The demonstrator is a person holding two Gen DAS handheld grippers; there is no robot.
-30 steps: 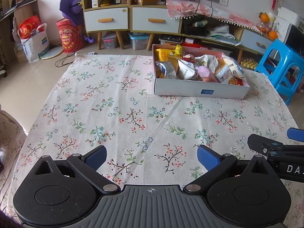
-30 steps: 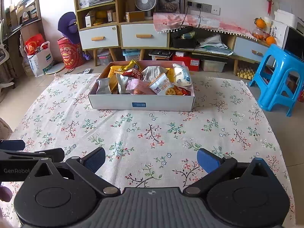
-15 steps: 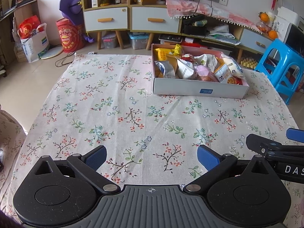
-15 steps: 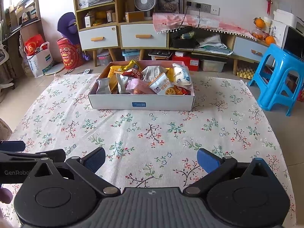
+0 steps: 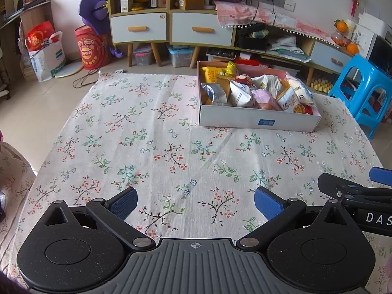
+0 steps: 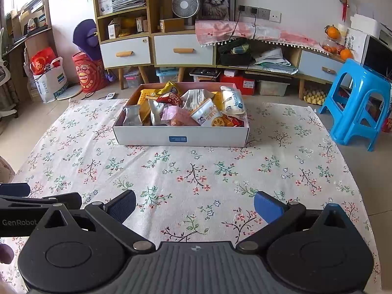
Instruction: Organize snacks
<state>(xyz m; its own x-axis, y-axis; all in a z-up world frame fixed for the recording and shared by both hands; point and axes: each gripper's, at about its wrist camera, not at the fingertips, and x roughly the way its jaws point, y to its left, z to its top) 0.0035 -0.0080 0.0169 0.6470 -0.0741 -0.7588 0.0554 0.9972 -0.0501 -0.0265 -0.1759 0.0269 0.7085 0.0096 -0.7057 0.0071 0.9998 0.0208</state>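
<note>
A shallow white box (image 6: 181, 137) is sitting at the far side of the bench (image 6: 196, 171) on its floral cloth, and it is holding a heap of snack packets (image 6: 186, 107): yellow, silver, pink, red and white ones, crowding each other. The left claw (image 5: 196, 202) and right claw (image 6: 194, 204) are both hanging released, gripping nothing, well apart from the box.

Left tongs (image 5: 194, 202) slightly nearer the snack box (image 5: 257, 120); right tongs' (image 6: 194, 207) view almost unaltered.
</note>
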